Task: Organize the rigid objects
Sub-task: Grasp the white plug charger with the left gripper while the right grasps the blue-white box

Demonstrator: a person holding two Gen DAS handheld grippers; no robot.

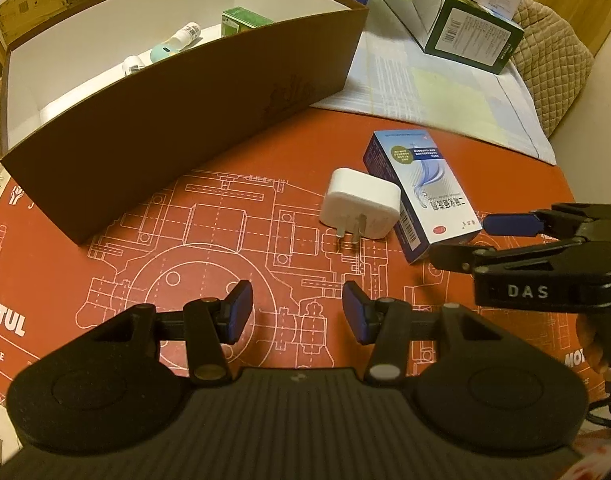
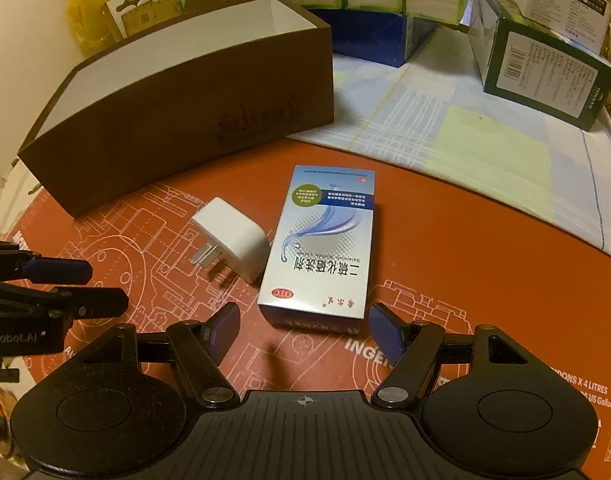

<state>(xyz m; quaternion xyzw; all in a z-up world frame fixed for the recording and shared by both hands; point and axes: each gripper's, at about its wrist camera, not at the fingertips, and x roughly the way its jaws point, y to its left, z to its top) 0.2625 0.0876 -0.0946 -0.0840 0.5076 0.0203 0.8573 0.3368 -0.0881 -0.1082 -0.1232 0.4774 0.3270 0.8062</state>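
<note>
We list, big to small: red mat (image 2: 445,240) on table; brown box (image 1: 177,128) w/ white inside, at mat's far-left edge; medicine carton (image 2: 321,248) lying flat mid-mat; white plug adapter (image 2: 231,238) touching its left side. Left gripper (image 1: 293,312) & right gripper (image 2: 305,328): jaws apart, nothing held.

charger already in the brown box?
No. The white charger lies on the red mat beside the medicine carton, outside the brown box.

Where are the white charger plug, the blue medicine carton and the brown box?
white charger plug (image 1: 361,202), left wrist view, on its top face.
blue medicine carton (image 2: 323,248), right wrist view, on its printed top face.
brown box (image 1: 177,136), left wrist view, on its near outer wall.
</note>
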